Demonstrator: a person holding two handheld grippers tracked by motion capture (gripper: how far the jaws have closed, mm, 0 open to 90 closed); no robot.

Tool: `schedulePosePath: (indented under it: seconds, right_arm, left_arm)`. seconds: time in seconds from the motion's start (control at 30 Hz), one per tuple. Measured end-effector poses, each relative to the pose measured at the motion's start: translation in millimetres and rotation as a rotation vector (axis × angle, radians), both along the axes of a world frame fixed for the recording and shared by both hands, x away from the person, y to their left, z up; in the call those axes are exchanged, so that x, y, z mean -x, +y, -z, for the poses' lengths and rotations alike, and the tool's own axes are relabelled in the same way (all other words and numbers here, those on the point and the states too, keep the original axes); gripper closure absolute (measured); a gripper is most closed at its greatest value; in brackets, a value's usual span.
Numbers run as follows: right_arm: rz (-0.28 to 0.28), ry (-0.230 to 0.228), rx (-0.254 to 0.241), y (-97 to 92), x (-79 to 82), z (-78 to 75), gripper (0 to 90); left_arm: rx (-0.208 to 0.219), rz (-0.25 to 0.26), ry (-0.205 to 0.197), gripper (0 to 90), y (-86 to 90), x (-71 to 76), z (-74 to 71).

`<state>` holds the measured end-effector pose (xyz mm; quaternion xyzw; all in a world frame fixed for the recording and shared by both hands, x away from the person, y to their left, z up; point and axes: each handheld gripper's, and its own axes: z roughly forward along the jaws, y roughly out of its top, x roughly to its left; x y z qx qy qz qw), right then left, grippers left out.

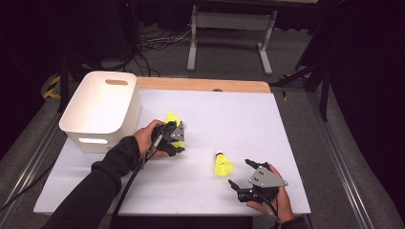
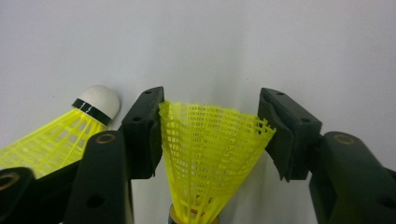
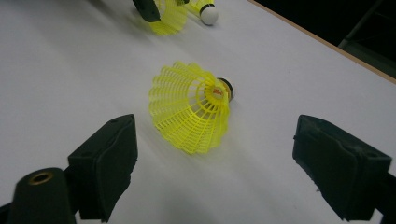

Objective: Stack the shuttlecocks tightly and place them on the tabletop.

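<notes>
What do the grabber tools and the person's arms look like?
Both grippers are black. The left gripper and right gripper each carry a grey three-cornered plate on top and trail a black cable. Each has two chunky black jaws with flat pads and small round brassy holes near their base. The person wears a dark long sleeve on the left arm.

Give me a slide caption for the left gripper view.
Left hand-held gripper straddling the skirt of a yellow shuttlecock, a second shuttlecock lying at left on the white table.

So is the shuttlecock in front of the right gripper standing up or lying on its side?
On its side. The shuttlecock lies on the white table, its open skirt facing the right gripper, whose jaws stand wide apart.
</notes>
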<state>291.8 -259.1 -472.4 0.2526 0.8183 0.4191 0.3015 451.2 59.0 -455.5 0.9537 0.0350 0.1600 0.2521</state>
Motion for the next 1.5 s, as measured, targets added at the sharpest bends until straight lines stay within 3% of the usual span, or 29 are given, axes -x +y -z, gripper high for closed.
schedulePosePath:
  seconds: [0.07,0.27,0.4,0.47,0.53,0.6,0.97,1.03,1.1,1.37,1.5]
  right_arm:
    - [-0.001,0.001,0.0,0.4,0.4,0.0,15.0]
    - [-0.003,0.001,-0.008,0.4,0.3,-0.6,14.8]
    - [-0.004,0.001,-0.01,-0.3,0.2,-0.5,14.6]
    - [0.004,0.001,-0.013,-1.2,0.1,-0.6,14.5]
    - [0.004,0.0,-0.014,-1.9,0.4,-1.0,14.4]
    - [0.001,-0.002,-0.016,-2.1,0.8,-1.6,14.4]
    - [0.0,-0.005,-0.014,-2.7,1.0,-2.3,14.5]
    - [0.0,-0.006,-0.016,-2.8,1.3,-2.6,14.5]
    - [-0.001,-0.007,-0.019,-3.4,1.4,-3.1,14.5]
    - [0.006,-0.012,-0.023,-4.0,0.8,-3.8,14.5]
    - [0.01,-0.012,-0.026,-4.4,0.8,-4.0,14.6]
  left_arm:
    - [0.014,-0.021,-0.007,38.3,-0.2,-1.0,0.4]
    - [0.048,-0.015,0.002,32.4,2.5,-0.5,-2.0]
    - [0.057,-0.029,0.004,20.4,3.9,0.2,-2.9]
    - [0.084,-0.04,0.011,18.5,6.6,-0.5,-3.2]
    - [0.073,-0.062,0.008,13.8,6.9,-1.0,-2.7]
    - [0.091,-0.063,0.022,13.9,9.2,-0.9,-3.2]
    - [0.082,-0.013,0.081,22.5,12.2,5.6,-2.8]
    - [0.08,-0.005,0.063,22.3,12.3,7.4,-2.9]
    - [0.081,0.003,0.074,21.8,13.5,9.5,-3.8]
    - [0.094,0.007,0.046,21.9,14.4,14.5,-6.8]
    - [0.1,0.008,0.05,22.3,15.0,14.3,-6.8]
